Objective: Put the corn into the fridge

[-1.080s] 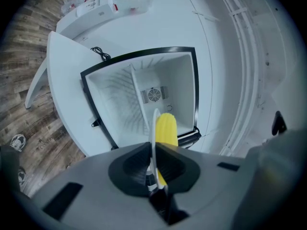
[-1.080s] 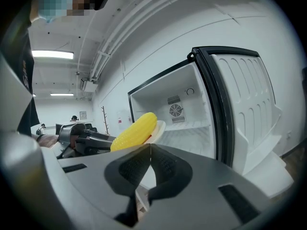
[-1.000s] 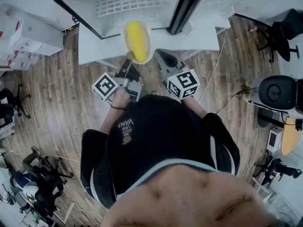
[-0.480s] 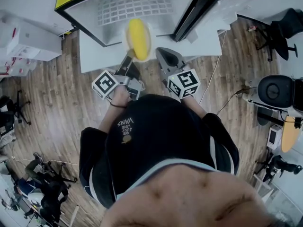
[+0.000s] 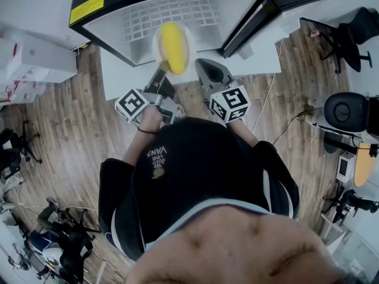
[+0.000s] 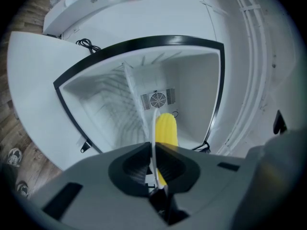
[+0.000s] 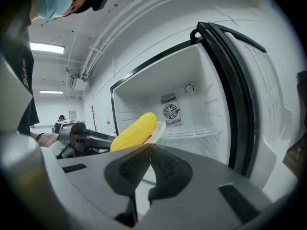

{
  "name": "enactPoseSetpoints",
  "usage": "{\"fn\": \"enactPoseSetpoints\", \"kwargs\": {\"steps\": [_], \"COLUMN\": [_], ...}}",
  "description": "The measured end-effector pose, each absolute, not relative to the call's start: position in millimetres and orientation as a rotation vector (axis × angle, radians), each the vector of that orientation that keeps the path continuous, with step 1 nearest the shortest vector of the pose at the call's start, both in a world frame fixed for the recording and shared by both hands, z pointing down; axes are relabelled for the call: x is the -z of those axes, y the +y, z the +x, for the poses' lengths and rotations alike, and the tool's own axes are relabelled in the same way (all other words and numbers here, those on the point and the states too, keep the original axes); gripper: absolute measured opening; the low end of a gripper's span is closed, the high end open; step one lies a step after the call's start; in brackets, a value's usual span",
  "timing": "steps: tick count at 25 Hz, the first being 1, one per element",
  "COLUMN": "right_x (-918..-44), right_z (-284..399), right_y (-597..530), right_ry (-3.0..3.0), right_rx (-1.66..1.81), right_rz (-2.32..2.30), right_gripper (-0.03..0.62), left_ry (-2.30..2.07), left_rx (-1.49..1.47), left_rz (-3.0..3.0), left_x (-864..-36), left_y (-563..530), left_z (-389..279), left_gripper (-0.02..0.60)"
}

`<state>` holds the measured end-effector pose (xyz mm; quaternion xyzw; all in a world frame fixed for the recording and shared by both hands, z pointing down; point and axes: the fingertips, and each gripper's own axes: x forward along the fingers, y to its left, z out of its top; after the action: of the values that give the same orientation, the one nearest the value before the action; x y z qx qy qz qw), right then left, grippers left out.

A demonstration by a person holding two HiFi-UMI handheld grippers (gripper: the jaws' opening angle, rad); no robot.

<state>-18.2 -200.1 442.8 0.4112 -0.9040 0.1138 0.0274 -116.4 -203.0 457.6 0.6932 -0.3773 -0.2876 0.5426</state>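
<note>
left gripper (image 6: 152, 164) pinched tight on the plate (image 5: 157, 46) rim, corn (image 5: 172, 45) on it before the fridge (image 5: 177, 7); right gripper (image 7: 149, 151) closed, seemingly empty; plate mostly hidden by corn.

Lower half of corn (image 6: 166, 127) hidden behind left gripper (image 6: 152, 150) jaws; plate (image 6: 154, 121) shows edge-on only. Beyond jaws, fridge (image 5: 112, 31) cropped by head view's top edge.

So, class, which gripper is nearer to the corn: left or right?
Left. The left gripper clamps the rim of the plate that carries the corn. The right gripper, its jaws together and empty, sits off to the corn's right and touches neither.
</note>
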Motion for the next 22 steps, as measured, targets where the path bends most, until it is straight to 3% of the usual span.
{"fn": "enactPoseSetpoints", "kwargs": {"steps": [22], "right_x": [-446], "right_z": [-33], "right_y": [-237], "right_ry": [-2.721], "right_rx": [-0.349], "right_rz": [1.444], "right_gripper": [0.012], "left_ry": [-0.809], "left_rx": [0.601], "left_rz": [1.675], "left_x": [-464], "left_y": [-251], "left_z": [-132], "left_gripper": [0.031]}}
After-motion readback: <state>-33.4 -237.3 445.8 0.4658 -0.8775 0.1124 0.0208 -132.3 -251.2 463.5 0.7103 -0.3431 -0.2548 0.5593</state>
